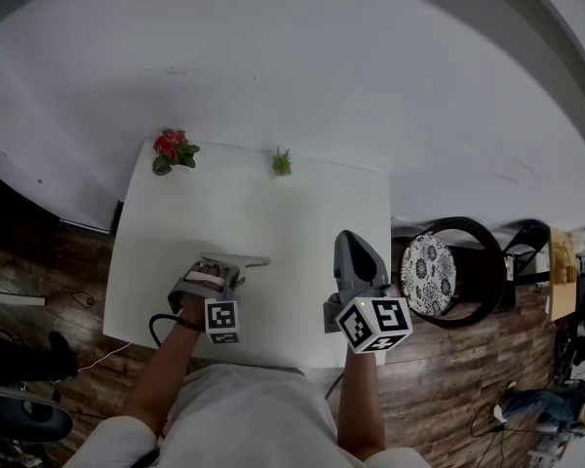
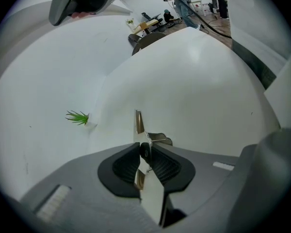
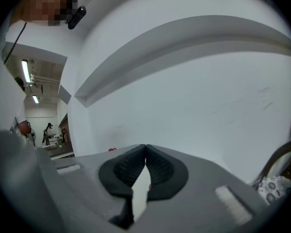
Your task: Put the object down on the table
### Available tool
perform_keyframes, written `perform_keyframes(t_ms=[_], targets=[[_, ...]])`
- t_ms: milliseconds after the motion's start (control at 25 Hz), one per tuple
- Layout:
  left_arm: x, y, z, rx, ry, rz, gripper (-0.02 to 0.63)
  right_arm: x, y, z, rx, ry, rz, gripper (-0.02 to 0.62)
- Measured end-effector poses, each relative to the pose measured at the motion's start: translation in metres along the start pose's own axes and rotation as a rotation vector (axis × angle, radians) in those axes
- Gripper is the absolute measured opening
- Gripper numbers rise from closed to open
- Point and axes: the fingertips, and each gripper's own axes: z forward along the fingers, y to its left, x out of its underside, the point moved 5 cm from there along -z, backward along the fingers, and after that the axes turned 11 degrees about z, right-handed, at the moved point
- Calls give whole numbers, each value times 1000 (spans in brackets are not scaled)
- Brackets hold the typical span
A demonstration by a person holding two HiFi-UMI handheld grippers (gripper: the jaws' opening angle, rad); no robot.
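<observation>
A thin metal piece (image 1: pixel 246 259) rests on the white table (image 1: pixel 273 203) near its front left, its far end pointing right. My left gripper (image 1: pixel 217 265) tilts down over its near end. In the left gripper view the metal piece (image 2: pixel 138 123) stands edge-on between the black pads (image 2: pixel 123 166), which sit slightly apart around it and do not press on it, so the left gripper (image 2: pixel 144 152) is open. My right gripper (image 1: pixel 347 237) hovers over the table's front right, pointing away from me. In its own view the right gripper (image 3: pixel 145 149) is shut with nothing in it.
A red flower (image 1: pixel 174 149) and a small green plant (image 1: pixel 281 163) stand at the table's far edge against the white wall. The green plant (image 2: pixel 77 117) also shows in the left gripper view. A dark chair with a patterned cushion (image 1: pixel 431 273) stands right of the table.
</observation>
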Motion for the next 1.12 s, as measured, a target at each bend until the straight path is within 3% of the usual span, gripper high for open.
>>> perform_keyframes(t_ms=[440, 680, 880, 1120], targets=[[-1, 0, 1, 27, -15, -42, 57, -4, 2, -6, -6, -13, -5, 3], [-3, 0, -6, 48, -57, -158, 94, -6, 4, -11, -11, -23, -5, 3], [-6, 11, -16, 61, -137, -342, 110, -7, 6, -13, -17, -29, -7, 3], [-9, 21, -32, 54, -206, -486, 109, -11, 7, -18, -21, -43, -4, 3]])
